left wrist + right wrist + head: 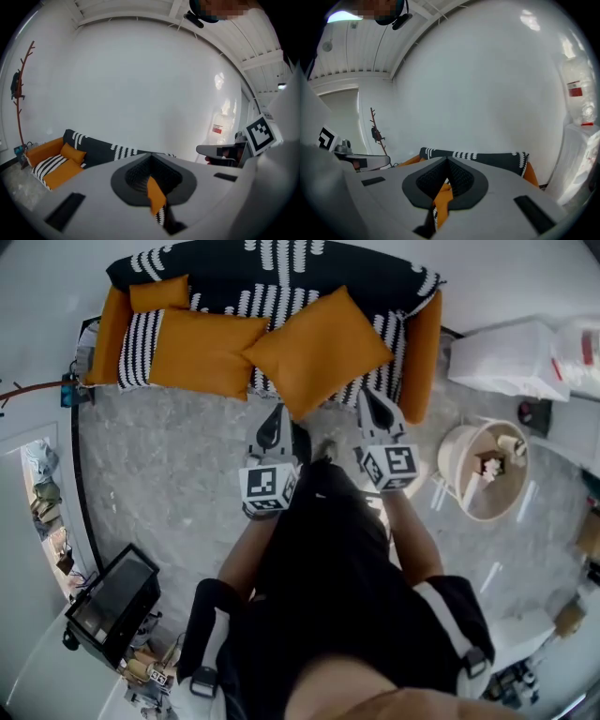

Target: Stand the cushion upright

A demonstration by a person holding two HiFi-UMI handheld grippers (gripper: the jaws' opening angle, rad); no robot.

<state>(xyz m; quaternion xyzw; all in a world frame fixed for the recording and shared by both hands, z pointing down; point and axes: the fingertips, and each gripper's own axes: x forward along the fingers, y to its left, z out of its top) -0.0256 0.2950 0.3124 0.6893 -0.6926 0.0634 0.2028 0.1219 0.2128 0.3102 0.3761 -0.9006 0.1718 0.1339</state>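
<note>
Just ahead of left claw, right claw: cushion.

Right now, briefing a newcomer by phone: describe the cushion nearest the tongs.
Find the black-and-white patterned sofa with orange arms. On its right half lies an orange cushion; unlike the two orange cushions to its left, it is turned cornerwise like a diamond.

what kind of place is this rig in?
Likely a staged living-room corner in a lab or studio: a patterned sofa with orange cushions, bare white walls, and what looks like a monitor on the grey floor.
</note>
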